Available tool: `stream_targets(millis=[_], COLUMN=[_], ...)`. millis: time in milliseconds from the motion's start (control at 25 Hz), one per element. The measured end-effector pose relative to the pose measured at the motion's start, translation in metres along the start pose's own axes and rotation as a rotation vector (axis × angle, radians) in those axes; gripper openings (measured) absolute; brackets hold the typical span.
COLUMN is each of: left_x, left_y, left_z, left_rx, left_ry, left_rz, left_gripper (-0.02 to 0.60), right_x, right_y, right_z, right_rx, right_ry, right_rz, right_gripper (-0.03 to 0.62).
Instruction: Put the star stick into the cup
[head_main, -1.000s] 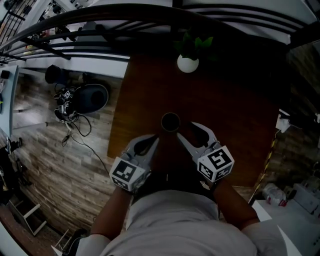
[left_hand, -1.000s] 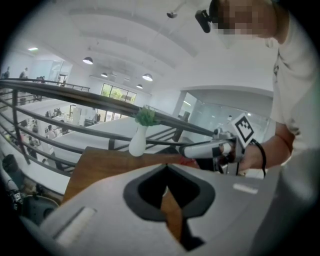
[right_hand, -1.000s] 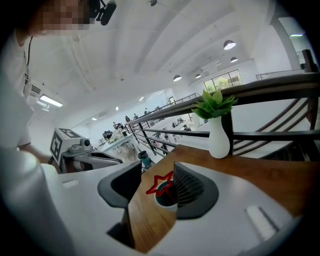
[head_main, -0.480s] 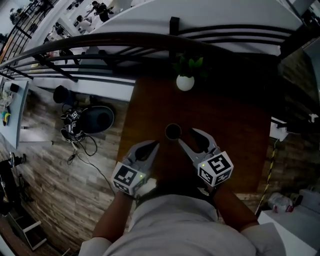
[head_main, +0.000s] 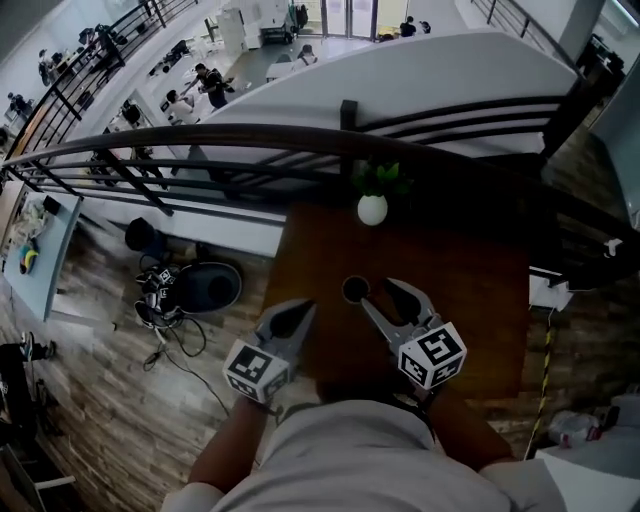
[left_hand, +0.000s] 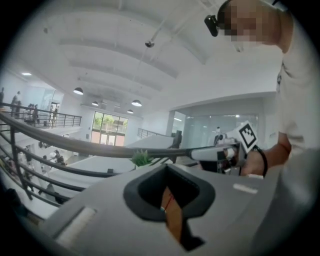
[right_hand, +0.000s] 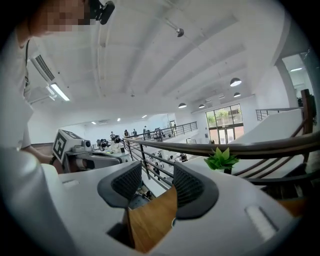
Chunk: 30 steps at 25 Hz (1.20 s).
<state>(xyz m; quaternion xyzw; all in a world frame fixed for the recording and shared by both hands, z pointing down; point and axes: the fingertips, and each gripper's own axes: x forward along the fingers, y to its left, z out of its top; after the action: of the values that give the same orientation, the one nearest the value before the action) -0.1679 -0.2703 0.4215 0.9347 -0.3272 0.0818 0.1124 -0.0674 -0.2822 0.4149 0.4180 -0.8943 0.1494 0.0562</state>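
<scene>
The left tongs (head_main: 304, 307) are held over the near left part of the brown worktop (head_main: 470, 290), tips pressed together; the thin slit behind them shows wood and a fine red line too small to name. The dark cup (head_main: 355, 290) stands just ahead, between both tips. Beside it the right tongs (head_main: 378, 291) gape wide, only wood between them

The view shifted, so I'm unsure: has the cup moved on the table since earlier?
No. The cup sits as before, in front of and slightly left of the white plant pot; the camera tilted.
</scene>
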Motion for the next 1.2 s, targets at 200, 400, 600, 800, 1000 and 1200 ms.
stream_targets(millis=[200, 400, 600, 800, 1000, 1200], left_x=[-0.042, -0.077, -0.105, -0.115, -0.124, -0.125], left_y=[-0.018, -0.032, -0.038, -0.045, -0.058, -0.070], left_z=[0.025, 0.044, 0.049, 0.048, 0.046, 0.048], left_rx=[0.040, 0.058, 0.081, 0.077, 0.077, 0.053], left_ry=[-0.063, -0.112, -0.145, -0.167, -0.164, -0.161], left_rz=[-0.012, -0.009, -0.012, -0.036, -0.042, -0.013], left_gripper=[0.002, 0.002, 0.002, 0.002, 0.002, 0.002], right_x=[-0.026, -0.043, -0.042, -0.049, -0.063, -0.081], right_y=[0.041, 0.073, 0.112, 0.132, 0.139, 0.137], right_z=[0.020, 0.034, 0.038, 0.030, 0.029, 0.040], right_rx=[-0.041, -0.071, -0.094, -0.105, -0.121, -0.136], right_ry=[-0.050, -0.077, -0.098, -0.085, -0.079, -0.104], right_rz=[-0.018, -0.020, 0.002, -0.001, 0.012, 0.033], right_gripper=[0.204, 0.195, 0.181, 0.128, 0.081, 0.050])
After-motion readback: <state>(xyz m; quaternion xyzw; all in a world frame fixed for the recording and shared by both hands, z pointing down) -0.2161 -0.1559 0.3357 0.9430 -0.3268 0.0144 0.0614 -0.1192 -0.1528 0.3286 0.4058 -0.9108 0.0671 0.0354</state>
